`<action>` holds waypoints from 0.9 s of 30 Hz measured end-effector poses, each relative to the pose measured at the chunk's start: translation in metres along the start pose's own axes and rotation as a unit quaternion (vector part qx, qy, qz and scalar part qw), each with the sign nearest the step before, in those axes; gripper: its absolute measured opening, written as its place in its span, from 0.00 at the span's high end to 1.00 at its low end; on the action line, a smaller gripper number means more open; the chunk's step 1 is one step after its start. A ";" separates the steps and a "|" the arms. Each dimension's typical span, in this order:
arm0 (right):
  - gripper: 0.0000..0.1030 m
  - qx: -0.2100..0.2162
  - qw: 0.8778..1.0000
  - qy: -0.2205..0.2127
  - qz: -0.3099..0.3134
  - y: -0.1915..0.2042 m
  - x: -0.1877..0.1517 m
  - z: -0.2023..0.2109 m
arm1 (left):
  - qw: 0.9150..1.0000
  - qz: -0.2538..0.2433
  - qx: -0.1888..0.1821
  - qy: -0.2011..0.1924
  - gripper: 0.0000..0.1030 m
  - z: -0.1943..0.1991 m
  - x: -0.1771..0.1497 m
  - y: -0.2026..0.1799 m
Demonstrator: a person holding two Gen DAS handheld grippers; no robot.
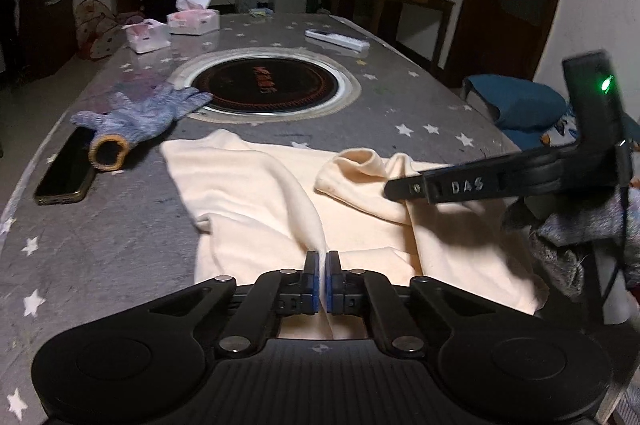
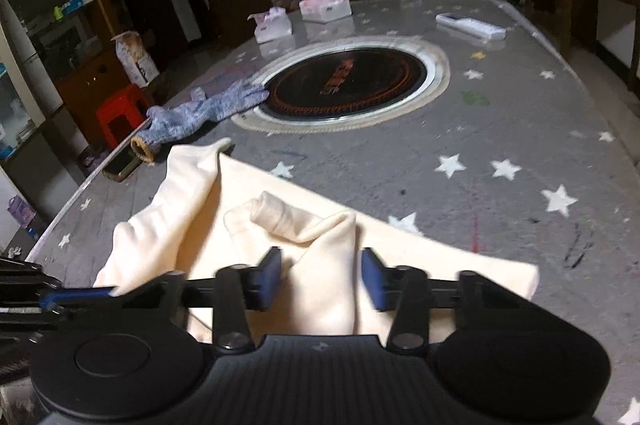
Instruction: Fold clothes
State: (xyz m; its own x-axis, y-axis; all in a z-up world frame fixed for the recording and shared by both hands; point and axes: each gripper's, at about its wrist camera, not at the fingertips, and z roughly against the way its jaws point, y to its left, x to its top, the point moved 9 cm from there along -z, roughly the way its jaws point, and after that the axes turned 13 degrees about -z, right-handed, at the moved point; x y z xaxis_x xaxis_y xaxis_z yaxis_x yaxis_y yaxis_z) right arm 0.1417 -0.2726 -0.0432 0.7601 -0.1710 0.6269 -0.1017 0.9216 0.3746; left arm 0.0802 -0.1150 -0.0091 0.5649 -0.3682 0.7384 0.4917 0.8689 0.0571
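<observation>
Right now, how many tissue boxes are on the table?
2. One tissue box sits at the far side beyond the round cooktop; the other is just nearer, toward the left edge. None looks hidden.

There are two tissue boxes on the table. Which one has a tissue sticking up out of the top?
The farther tissue box, the wider one nearer the table's far end. A white tissue stands up from its top. The nearer tissue box, closer to the blue glove, shows none standing up.
</observation>
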 end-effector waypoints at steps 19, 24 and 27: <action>0.95 -0.023 0.991 -0.129 0.005 -0.014 0.002 0.112 | 0.992 0.100 0.075 -0.026 0.98 0.123 -0.075 0.056; 0.95 -0.049 0.982 -0.181 -0.013 -0.039 -0.010 0.176 | 0.992 0.098 0.074 -0.015 0.98 0.141 -0.097 0.049; 0.95 -0.079 0.978 -0.191 -0.034 -0.066 -0.024 0.202 | 0.993 0.094 0.069 -0.001 0.98 0.144 -0.110 0.044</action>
State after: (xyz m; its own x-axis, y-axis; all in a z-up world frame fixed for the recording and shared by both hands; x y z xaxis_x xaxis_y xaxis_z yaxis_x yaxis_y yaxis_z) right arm 0.0010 -0.3995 0.0553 0.4632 -0.3228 0.8254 0.0641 0.9411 0.3320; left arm -0.0559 0.0115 0.0087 0.6363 -0.1942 0.7466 0.2817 0.9594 0.0095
